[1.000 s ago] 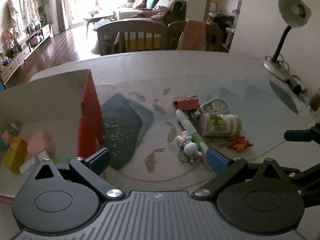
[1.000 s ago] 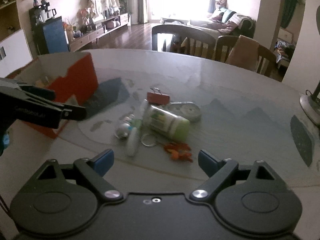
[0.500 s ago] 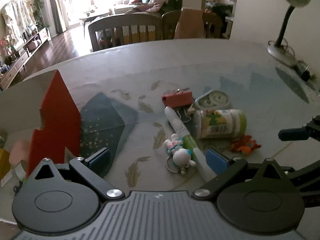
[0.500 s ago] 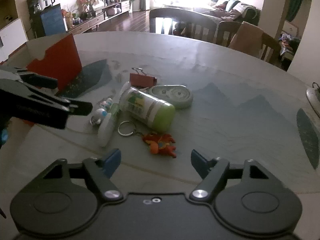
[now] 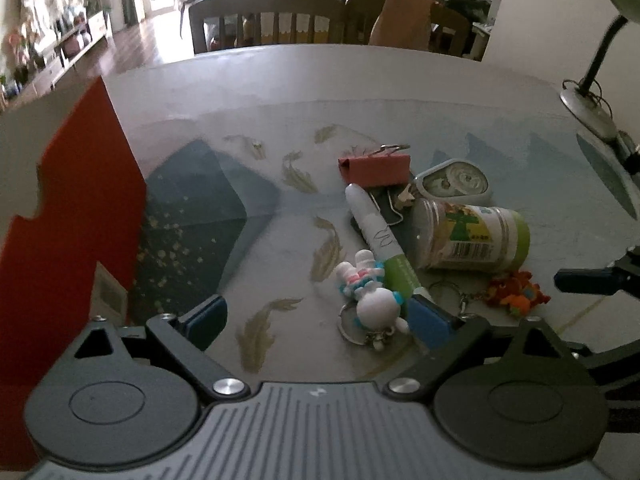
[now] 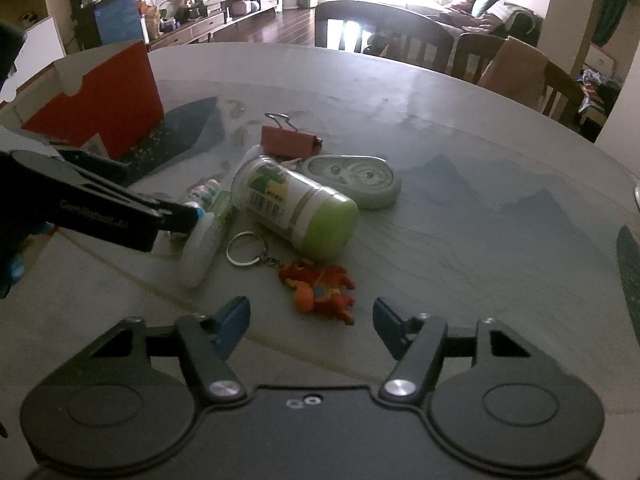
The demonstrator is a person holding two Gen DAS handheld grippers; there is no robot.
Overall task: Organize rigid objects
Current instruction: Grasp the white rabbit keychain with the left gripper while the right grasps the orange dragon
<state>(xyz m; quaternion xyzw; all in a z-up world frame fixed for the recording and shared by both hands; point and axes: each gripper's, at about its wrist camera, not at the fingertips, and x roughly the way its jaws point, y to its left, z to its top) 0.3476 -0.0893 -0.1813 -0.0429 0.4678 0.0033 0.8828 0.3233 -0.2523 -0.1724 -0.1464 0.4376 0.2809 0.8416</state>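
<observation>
A pile of small items lies on the round table: a red binder clip (image 5: pixel 376 166), a white and green marker (image 5: pixel 380 240), a green-capped bottle (image 6: pixel 296 210) on its side, a grey tape dispenser (image 6: pixel 356 178), a white bunny keychain (image 5: pixel 372 300) and an orange keychain (image 6: pixel 320 288). My left gripper (image 5: pixel 316 318) is open, its right fingertip beside the bunny keychain and the marker's end. My right gripper (image 6: pixel 311 322) hovers just short of the orange keychain, its jaws closing with nothing between the pads.
A red and white cardboard box (image 5: pixel 72 220) stands open at the table's left. A desk lamp (image 5: pixel 592 80) stands at the far right edge. Chairs (image 6: pixel 384 36) line the table's far side. The left gripper's arm (image 6: pixel 120 212) reaches in from the left of the right wrist view.
Both grippers have come down and forward toward the pile, which looks larger now. The right gripper's jaws have narrowed. The items have not moved.
</observation>
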